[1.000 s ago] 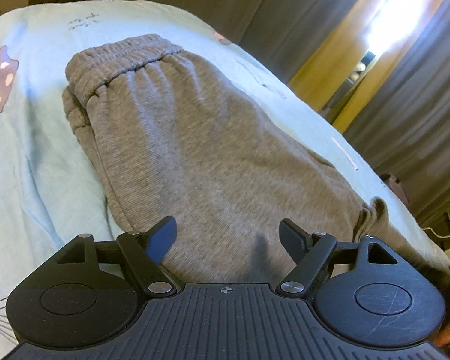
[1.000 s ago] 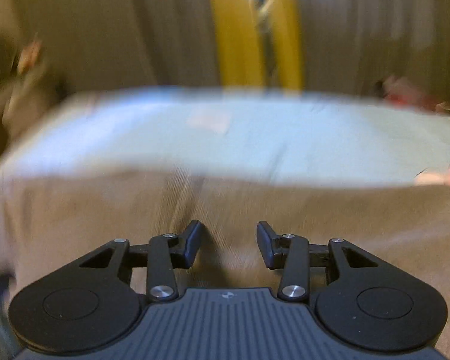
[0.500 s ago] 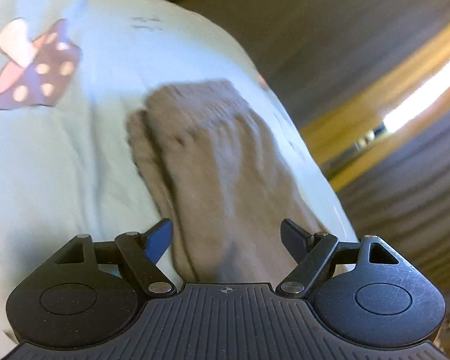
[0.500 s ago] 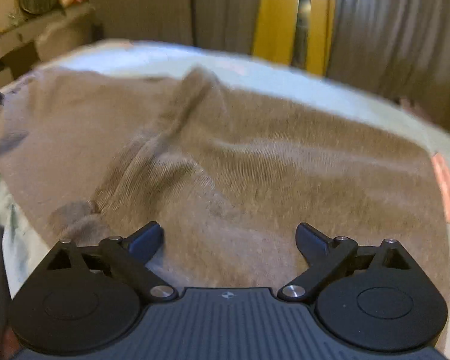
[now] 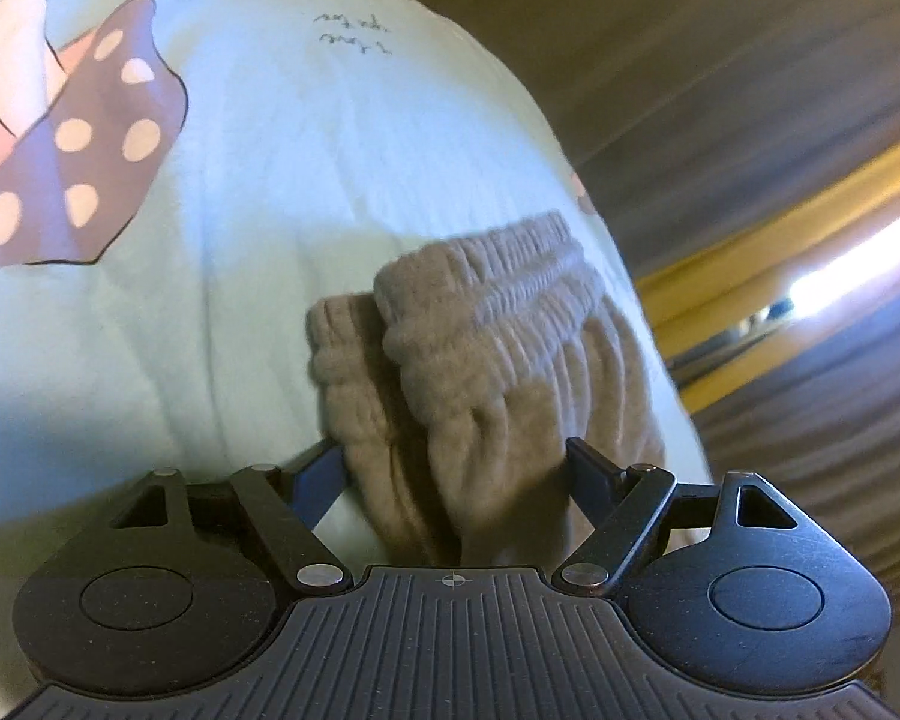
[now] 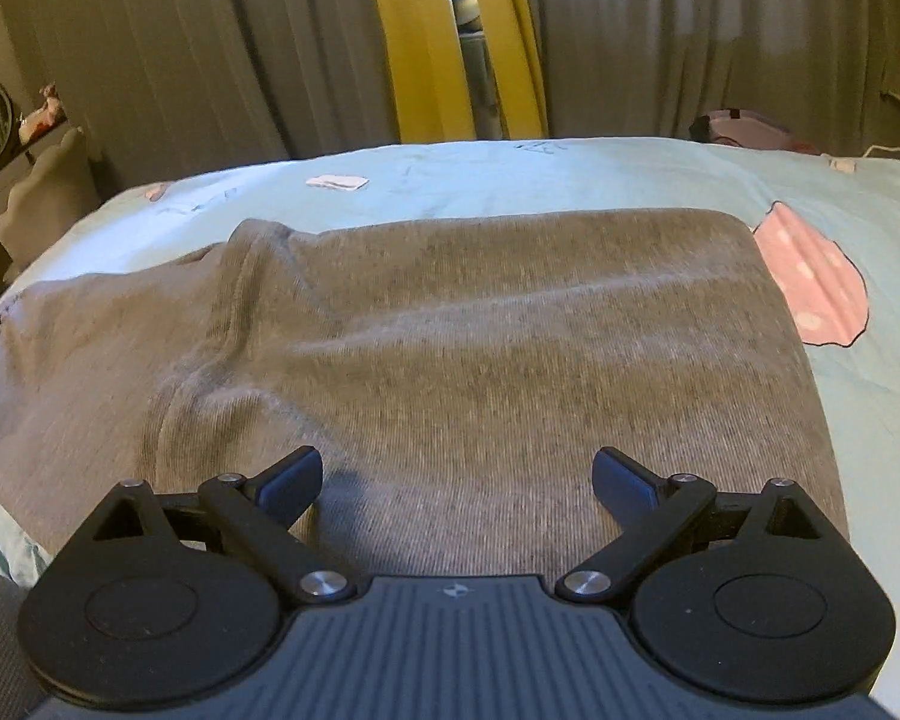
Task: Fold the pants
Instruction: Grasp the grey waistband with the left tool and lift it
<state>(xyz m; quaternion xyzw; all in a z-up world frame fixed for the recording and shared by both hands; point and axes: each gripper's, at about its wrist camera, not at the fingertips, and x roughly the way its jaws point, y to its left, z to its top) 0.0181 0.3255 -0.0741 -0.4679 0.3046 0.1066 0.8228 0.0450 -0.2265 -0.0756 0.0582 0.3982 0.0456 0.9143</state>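
Observation:
Grey sweatpants (image 6: pixel 480 324) lie folded lengthwise on a pale green bedsheet (image 6: pixel 570 174). In the left wrist view the ribbed elastic waistband (image 5: pixel 498 294) bunches up just ahead of my left gripper (image 5: pixel 456 468). That gripper is open, with cloth lying between its fingers, which stand apart on either side. My right gripper (image 6: pixel 456 474) is open and hovers low over the flat leg part of the pants, holding nothing.
The sheet carries pink and purple spotted mushroom prints (image 5: pixel 72 180) (image 6: pixel 810 282). Grey and yellow curtains (image 6: pixel 438 42) hang behind the bed. A small white tag (image 6: pixel 337 182) lies on the sheet. A cushioned chair (image 6: pixel 42 192) stands at the far left.
My left gripper has moved along the pants to the waistband end, which now lies between its fingers. My right gripper has opened wider and pulled back over the leg part.

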